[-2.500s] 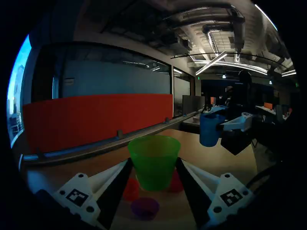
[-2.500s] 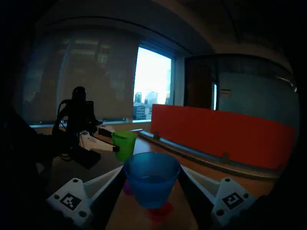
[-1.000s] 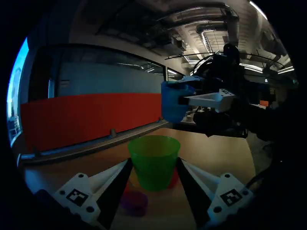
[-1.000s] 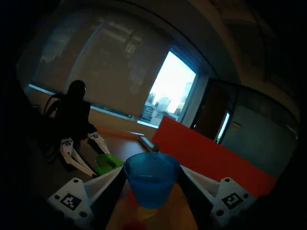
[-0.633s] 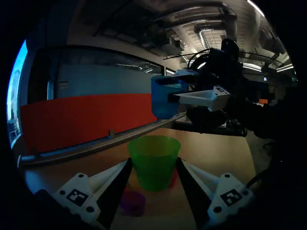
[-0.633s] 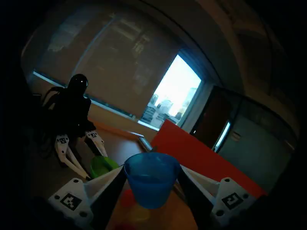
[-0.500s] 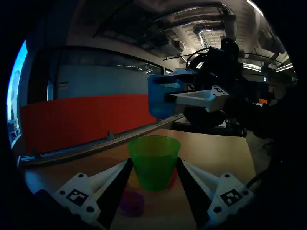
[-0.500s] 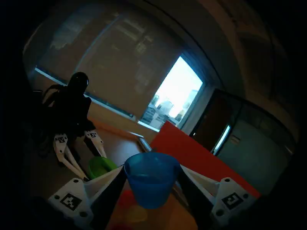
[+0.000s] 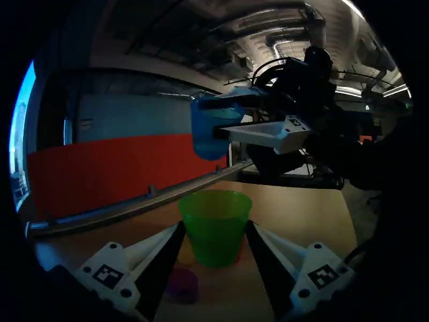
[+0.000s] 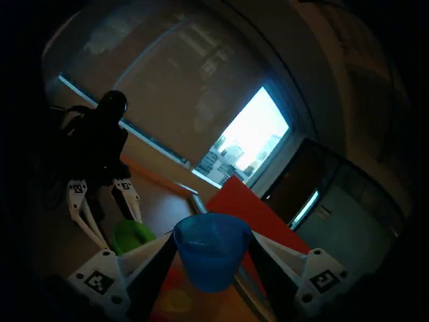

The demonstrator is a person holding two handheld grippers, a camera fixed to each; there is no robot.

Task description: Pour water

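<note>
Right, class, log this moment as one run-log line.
left gripper: jaws shut on green cup, upright | right gripper: jaws shut on blue cup, tilted, higher than green cup | stream: none seen

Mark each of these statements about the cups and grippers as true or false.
1. The left gripper grips a green cup. True.
2. The blue cup stands on the table. False: the right gripper holds it in the air, higher than the green cup.
3. A small purple cup sits on the table below the left gripper. True.
4. The right gripper is open and empty. False: its fingers are closed on the blue cup.
</note>
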